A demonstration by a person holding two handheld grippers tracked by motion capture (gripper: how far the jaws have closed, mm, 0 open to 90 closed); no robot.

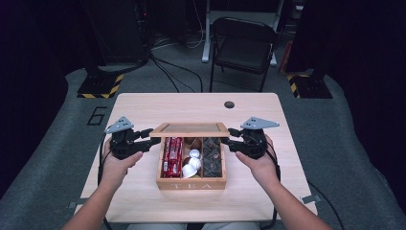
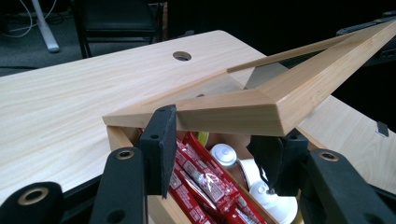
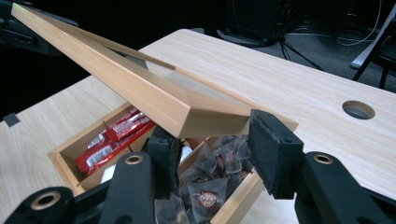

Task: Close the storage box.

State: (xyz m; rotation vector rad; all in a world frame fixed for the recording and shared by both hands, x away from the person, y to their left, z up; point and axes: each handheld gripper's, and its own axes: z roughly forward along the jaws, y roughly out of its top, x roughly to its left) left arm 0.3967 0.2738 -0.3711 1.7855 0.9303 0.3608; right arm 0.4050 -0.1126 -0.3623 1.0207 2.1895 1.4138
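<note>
Bright evenly lit table [image 1: 143,110], dark surroundings, soft shadows, slightly soft focus

Matt wooden tea box [image 1: 191,184], glossy red sachets [image 2: 201,179], pale wood-grain table [image 1: 143,108]

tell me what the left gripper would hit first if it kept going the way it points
Most likely the lid of the tea box: the left gripper points at the lid's near corner, which sits between its jaws. Whether the pads already touch it is unclear.
</note>
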